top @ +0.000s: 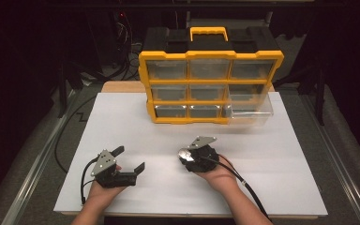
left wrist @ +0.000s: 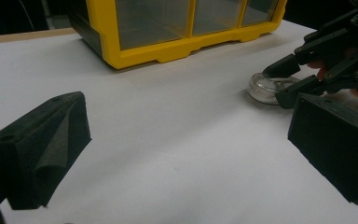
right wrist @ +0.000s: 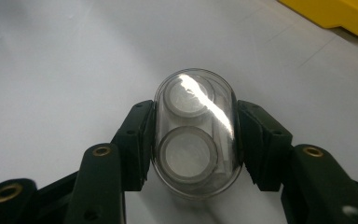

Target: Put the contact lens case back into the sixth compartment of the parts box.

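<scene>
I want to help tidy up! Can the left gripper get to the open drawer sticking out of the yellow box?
Probably not easily: the left gripper sits open and apart from the open drawer, with the right gripper and its clear case between.

This looks like a lab or workshop recording station. A table (top: 122, 86) covered by a plain white sheet (top: 136, 140) carries a yellow-and-black parts organizer (top: 211, 75) with clear small drawers. Behind the organizer, dark space holds tangled cables (top: 126, 47) and black frame legs (top: 316, 89). To the organizer's left and right, metal rails (top: 37, 164) run along the table's sides.
</scene>
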The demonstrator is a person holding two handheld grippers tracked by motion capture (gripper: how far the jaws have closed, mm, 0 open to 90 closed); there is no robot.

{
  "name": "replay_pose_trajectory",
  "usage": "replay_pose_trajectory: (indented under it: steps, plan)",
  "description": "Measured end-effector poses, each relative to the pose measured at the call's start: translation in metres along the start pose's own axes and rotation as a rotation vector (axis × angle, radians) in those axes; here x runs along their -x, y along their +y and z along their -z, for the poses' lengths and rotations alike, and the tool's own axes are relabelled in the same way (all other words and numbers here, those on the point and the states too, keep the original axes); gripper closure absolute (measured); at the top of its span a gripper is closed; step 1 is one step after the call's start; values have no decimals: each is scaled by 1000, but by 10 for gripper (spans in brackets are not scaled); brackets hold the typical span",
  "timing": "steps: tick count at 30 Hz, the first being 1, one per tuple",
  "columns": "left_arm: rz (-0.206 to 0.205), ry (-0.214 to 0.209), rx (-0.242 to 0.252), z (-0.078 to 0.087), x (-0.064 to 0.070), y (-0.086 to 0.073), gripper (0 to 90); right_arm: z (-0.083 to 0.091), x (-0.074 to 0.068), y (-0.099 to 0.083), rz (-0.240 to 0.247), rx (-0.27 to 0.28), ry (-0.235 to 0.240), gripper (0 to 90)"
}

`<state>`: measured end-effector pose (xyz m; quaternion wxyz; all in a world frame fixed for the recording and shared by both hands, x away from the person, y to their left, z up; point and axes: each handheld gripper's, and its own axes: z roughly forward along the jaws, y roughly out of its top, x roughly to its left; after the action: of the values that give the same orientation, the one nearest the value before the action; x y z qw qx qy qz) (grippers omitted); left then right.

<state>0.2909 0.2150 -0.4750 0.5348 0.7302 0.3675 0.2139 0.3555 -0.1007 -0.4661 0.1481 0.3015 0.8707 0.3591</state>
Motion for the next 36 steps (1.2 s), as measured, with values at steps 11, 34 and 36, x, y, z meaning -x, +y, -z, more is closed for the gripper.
replay_pose_trajectory:
  steps: [11,34,36]
  plan:
    - [11,3,6,1,-1,0,3,23,1,-22,11,11,-11,499]
    - [11,15,8,1,-1,-1,4,86,20,-80,-63,46,-51,499]
    - [11,15,9,1,-1,-1,4,91,23,-83,-67,52,-59,499]
